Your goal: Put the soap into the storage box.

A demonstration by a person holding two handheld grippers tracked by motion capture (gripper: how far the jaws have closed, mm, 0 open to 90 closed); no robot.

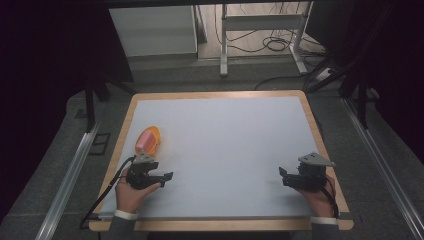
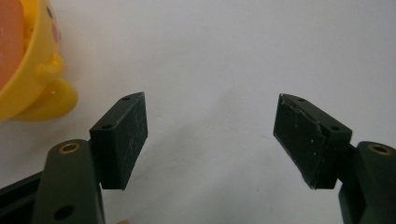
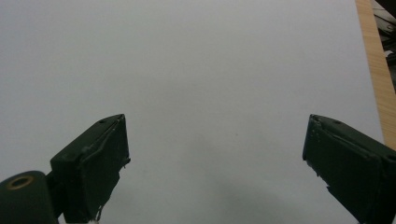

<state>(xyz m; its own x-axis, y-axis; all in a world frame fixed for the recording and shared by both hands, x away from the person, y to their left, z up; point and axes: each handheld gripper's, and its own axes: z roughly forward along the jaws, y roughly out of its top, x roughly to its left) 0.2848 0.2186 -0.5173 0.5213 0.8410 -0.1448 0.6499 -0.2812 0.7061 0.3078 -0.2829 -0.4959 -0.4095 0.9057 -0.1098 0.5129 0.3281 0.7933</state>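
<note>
While both grippers point(image 1: 167, 176) point(image 1: 282, 176) gape (empty), yellow toy point(image 1: 148, 140) lies near left.

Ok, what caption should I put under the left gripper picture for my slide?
Open left hand-held gripper hovering over the white table, with a yellow and orange toy off to one side.

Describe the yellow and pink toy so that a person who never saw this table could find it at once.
Look at the white table with the wooden rim, then go to its left edge, just beyond the left gripper. There lies the toy, a small rounded yellow plastic body with a pink-orange part on top. It is the table's one coloured thing; both open grippers, including the right gripper, are black.
</note>
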